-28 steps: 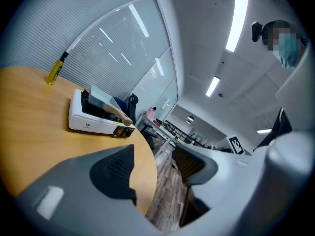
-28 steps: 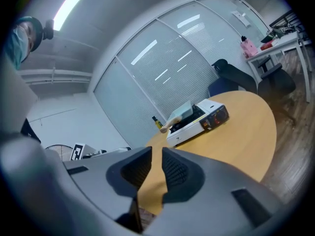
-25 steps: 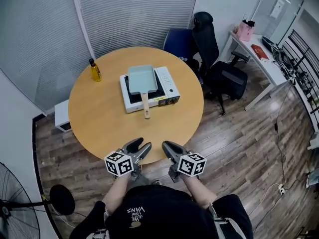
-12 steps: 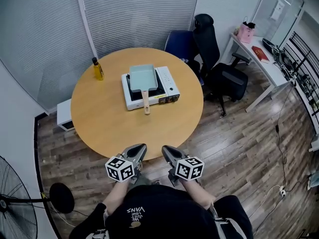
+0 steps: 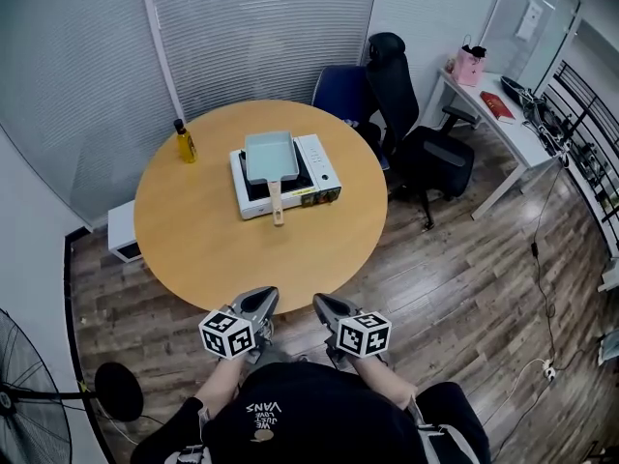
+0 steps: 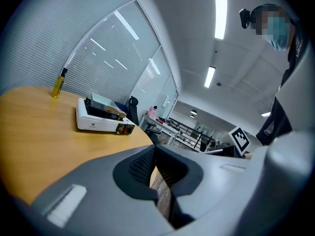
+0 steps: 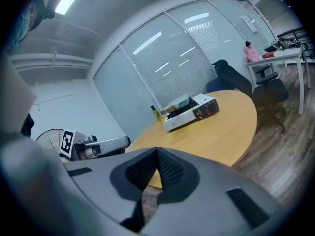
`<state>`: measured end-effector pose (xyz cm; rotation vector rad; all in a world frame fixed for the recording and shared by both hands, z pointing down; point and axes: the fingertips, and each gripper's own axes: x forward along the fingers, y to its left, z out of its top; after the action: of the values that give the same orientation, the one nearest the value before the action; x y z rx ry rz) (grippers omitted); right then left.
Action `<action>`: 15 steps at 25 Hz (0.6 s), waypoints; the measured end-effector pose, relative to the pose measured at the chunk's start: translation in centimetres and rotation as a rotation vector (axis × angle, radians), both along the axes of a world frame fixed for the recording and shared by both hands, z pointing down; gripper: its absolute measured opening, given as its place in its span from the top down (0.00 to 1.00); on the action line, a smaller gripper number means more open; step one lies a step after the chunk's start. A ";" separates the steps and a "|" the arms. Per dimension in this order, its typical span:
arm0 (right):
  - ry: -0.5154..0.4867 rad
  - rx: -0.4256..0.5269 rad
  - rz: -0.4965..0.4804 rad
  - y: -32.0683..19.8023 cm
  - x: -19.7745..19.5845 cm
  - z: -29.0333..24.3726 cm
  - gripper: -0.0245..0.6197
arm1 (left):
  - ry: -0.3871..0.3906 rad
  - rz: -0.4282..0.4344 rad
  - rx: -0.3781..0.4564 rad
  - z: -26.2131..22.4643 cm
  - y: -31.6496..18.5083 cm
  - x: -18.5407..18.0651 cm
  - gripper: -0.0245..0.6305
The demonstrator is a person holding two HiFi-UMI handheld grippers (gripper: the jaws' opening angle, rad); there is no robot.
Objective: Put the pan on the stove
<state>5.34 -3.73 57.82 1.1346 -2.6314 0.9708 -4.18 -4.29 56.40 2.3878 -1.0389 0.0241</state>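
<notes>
Pan (image 5: 270, 155) on the stove (image 5: 317, 168), both tools closed and empty off the counter's (image 5: 193, 245) near edge.
We hold the left tool (image 5: 259, 298) and the right tool (image 5: 323, 304) side by side just past the near edge, above the wooden floor (image 5: 464, 288), each with its jaws pressed together and nothing between them. The pale green pan sits on the white stove, which stands beyond the counter's middle, toward the far edge. The pan covers the stove's left part, and its wooden handle (image 5: 277, 202) points toward the near edge, reaching past the stove's front. A yellow bottle (image 5: 184, 141) stands upright near the far left edge, apart from the stove.
</notes>
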 end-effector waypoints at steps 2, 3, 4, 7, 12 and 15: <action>0.008 0.002 -0.001 0.0 0.1 0.1 0.94 | 0.000 0.009 -0.005 0.2 0.2 0.3 0.95; 0.010 0.002 -0.001 0.1 0.2 0.1 0.94 | 0.002 0.011 -0.008 0.3 0.2 0.4 0.95; 0.011 0.002 -0.001 0.0 0.2 0.1 0.94 | 0.004 0.011 -0.012 0.4 0.2 0.5 0.95; 0.013 0.004 -0.001 0.0 0.3 0.1 0.94 | 0.003 0.007 -0.023 0.6 0.4 0.5 0.95; 0.010 0.007 -0.003 -0.2 0.2 0.2 0.94 | 0.022 -0.005 -0.032 0.8 0.5 0.4 0.95; 0.006 0.009 0.001 -0.5 0.2 0.2 0.94 | 0.026 -0.015 -0.033 0.8 0.2 0.3 0.95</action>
<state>5.51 -4.21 58.00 1.1390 -2.6331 0.9558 -3.93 -4.07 57.22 2.3446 -1.0364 0.0046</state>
